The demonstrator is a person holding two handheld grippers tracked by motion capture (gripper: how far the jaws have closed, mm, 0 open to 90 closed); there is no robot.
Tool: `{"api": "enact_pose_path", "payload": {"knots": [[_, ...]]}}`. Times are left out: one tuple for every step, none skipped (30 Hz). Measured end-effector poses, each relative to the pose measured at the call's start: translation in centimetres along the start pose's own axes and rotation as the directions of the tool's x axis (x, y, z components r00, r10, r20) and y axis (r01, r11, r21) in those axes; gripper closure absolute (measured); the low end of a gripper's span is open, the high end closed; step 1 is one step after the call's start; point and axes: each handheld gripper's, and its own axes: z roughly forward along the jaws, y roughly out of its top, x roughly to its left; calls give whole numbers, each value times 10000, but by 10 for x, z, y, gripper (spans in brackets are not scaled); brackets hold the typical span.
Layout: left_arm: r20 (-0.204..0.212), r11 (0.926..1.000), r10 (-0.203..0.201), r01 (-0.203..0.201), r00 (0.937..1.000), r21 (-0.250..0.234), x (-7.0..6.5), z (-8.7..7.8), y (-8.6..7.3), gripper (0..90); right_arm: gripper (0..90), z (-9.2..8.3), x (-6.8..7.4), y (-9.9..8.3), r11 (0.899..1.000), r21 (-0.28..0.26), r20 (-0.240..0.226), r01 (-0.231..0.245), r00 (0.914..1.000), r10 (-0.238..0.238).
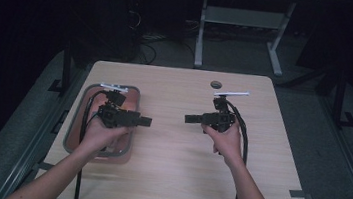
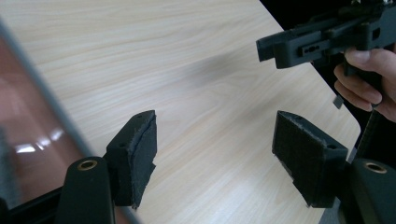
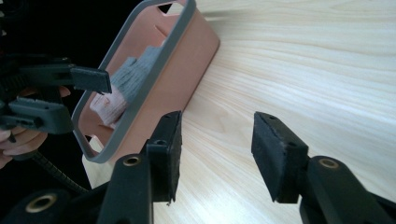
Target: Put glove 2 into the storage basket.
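**Both grippers open and empty over the table, basket at the left**

The left gripper (image 2: 215, 154) has its jaws spread wide, with bare wood between the two black pads and nothing held. From above, the left gripper (image 1: 144, 121) lies level in the person's left hand (image 1: 102, 135), jaws aimed toward the middle of the table, its body over the basket.

The right gripper (image 3: 217, 151) also stands with jaws apart, the pads facing each other across an empty gap over the wood. From above, the right gripper (image 1: 191, 118) is level in the right hand (image 1: 225, 138) and aims back at the left one; the two jaw tips face each other, apart, with bare tabletop between them. A cable (image 1: 244, 137) loops from it down along the forearm.

The basket (image 3: 182, 60) is a pinkish tub with a grey rim, sitting on the left part of the table (image 1: 181, 170), close to its left edge. In the right gripper view, a grey cloth (image 3: 135, 70) and a pale, pinkish-white cloth (image 3: 109, 105) lie inside it, and the left gripper's jaw tips hang just above its rim. Neither gripper touches the basket or the cloths.

Near the table's far edge is a small round hole (image 1: 216, 84).
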Motion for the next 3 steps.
{"api": "enact_pose_path", "payload": {"knots": [[0,10000,0,0,10000,0,0,0,0,306,515,-2,-1,-1,10000,-32,27,-20,10000,20],[96,9999,113,-114,9999,67,-4,4,0,306,513,-4,-2,-3,10000,-89,11,-37,10000,37],[96,9999,113,-114,9999,67,-4,4,0,305,513,-4,-2,-3,10000,-89,11,-37,10000,37]]}}
